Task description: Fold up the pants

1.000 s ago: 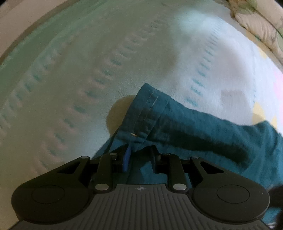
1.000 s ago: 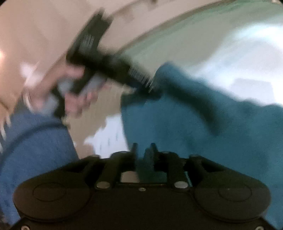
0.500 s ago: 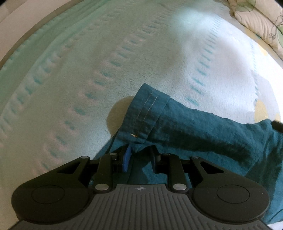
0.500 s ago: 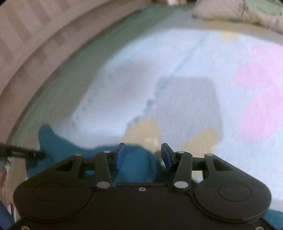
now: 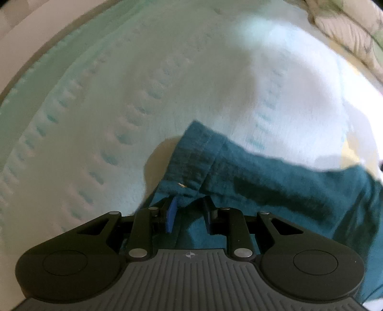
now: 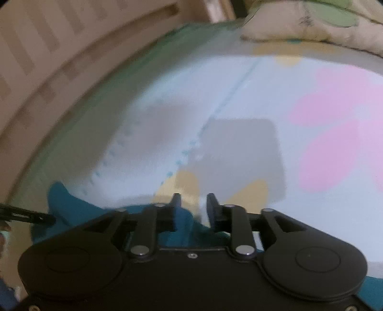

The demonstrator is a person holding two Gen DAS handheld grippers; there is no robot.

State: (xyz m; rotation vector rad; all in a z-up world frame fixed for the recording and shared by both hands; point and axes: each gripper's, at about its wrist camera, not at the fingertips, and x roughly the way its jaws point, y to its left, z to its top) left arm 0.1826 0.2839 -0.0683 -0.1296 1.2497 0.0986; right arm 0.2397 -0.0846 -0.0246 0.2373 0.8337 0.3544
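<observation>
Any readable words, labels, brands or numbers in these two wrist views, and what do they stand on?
No readable text in either view.
left gripper body: a small round crosshair mark, no letters.
teal pants, bed sheet, pillow: only stitching and printed patterns, blurred.

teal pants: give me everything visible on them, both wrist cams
The teal pants are a soft, crinkled woven fabric, lying rumpled on the pale bedspread. One stitched hem end is lifted and folded over, casting a shadow beside it. The left gripper has fabric bunched between its jaws at that end. In the right wrist view another bunch lies between the closing jaws of the right gripper; whether they press it is unclear.
</observation>
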